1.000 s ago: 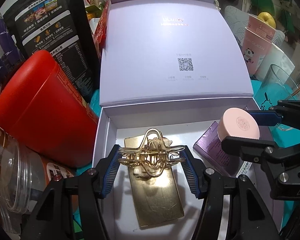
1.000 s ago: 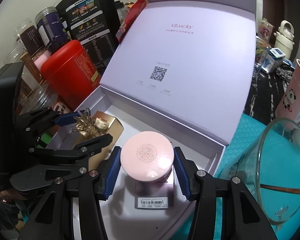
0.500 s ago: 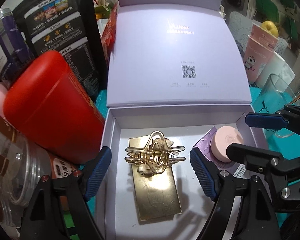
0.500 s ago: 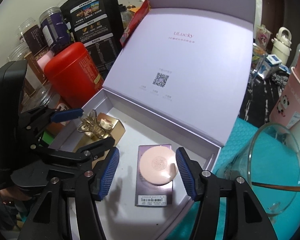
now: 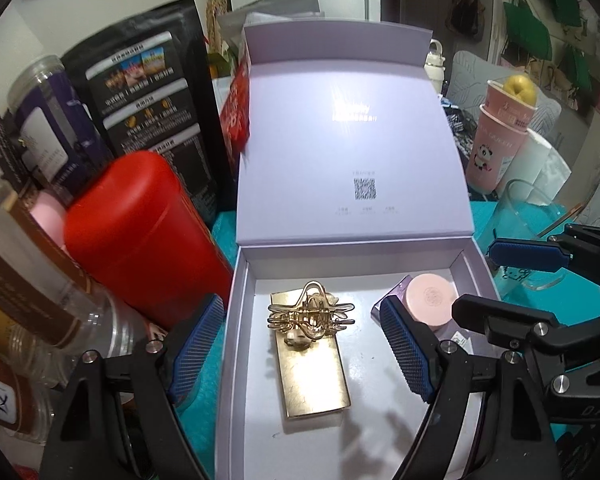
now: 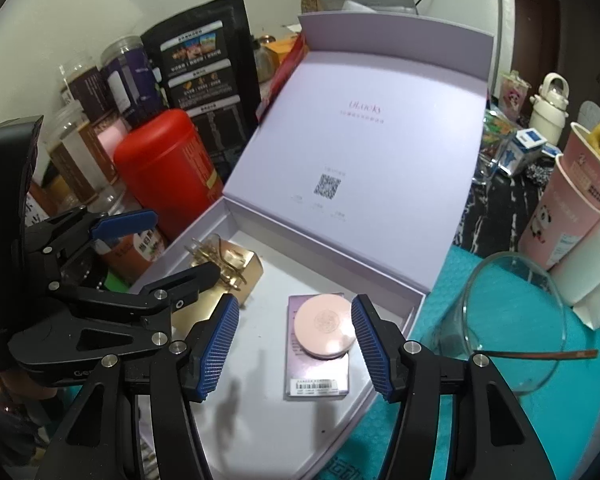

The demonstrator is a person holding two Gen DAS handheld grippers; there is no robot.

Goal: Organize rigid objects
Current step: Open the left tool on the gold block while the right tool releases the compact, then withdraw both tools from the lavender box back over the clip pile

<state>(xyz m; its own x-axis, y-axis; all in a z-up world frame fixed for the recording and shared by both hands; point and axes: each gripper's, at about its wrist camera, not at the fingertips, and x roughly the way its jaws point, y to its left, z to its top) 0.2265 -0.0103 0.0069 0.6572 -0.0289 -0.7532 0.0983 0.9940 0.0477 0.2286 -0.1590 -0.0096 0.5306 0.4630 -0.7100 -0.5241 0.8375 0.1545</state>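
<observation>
An open lilac gift box (image 5: 352, 260) lies on a teal mat. Inside it, a gold hair claw (image 5: 310, 316) rests on a flat gold case (image 5: 312, 372). A round pink compact (image 6: 326, 330) sits on a small purple carton (image 6: 318, 376) to the right. My left gripper (image 5: 300, 344) hangs open above the hair claw, its pads well clear on both sides. Above the compact, my right gripper (image 6: 296, 344) is open too and touches nothing. Each gripper also shows at the edge of the other's view.
A red canister (image 5: 140, 232), a black pouch (image 5: 152, 92) and several jars (image 5: 40, 120) crowd the box's left side. On the right stand a glass beaker (image 6: 512, 320) and pink paper cups (image 6: 572, 208) holding yellow fruit. The raised lid (image 6: 360, 152) walls off the back.
Both grippers opened and let go, the left of the hair claw and the right of the pink compact. Both then lifted up and back from the box.
</observation>
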